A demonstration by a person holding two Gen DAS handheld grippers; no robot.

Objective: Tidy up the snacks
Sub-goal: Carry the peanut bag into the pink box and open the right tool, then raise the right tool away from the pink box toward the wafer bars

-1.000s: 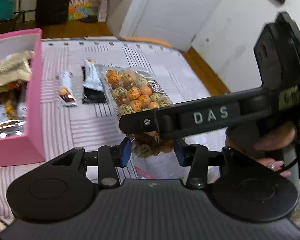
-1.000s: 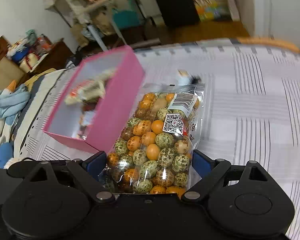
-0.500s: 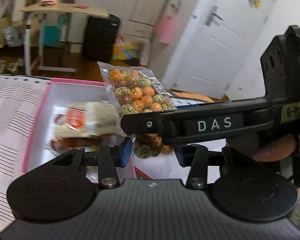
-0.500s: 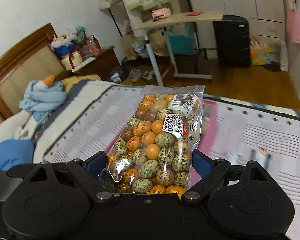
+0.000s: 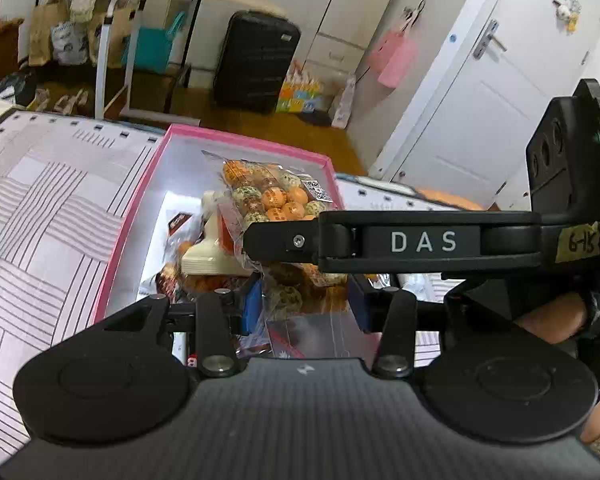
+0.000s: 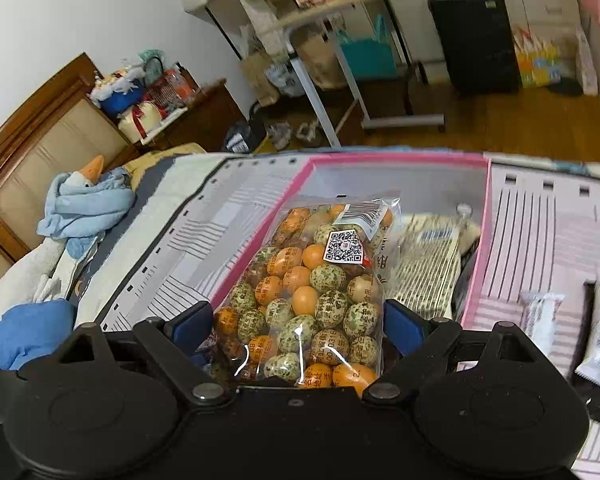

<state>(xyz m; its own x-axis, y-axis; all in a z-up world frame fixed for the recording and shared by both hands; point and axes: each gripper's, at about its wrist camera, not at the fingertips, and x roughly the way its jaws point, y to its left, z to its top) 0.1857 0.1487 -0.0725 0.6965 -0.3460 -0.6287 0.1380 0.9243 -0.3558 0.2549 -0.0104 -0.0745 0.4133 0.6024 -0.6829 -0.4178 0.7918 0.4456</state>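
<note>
A clear bag of orange and green speckled candy balls (image 6: 312,292) hangs over the inside of the pink box (image 6: 260,240). My right gripper (image 6: 300,320) is shut wide across the bag's width, its blue pads against both sides. In the left wrist view the bag (image 5: 276,196) sits above the box (image 5: 116,240), and the right gripper's black finger marked DAS (image 5: 420,242) crosses in front of it. My left gripper (image 5: 306,304) has the bag's lower end between its pads; its jaws are opening, the pads still against the plastic.
Other packets lie in the box: a cream one (image 5: 208,256) and a striped one (image 6: 428,264). Two white snack bars (image 6: 540,316) lie on the striped bedspread (image 5: 40,208) right of the box. A blue cloth with a toy goose (image 6: 84,200) sits far left.
Both grippers have carried the candy bag sideways from over the bedspread to over the pink box, which now fills the middle of both views. The snack bars have slid off to the right.
</note>
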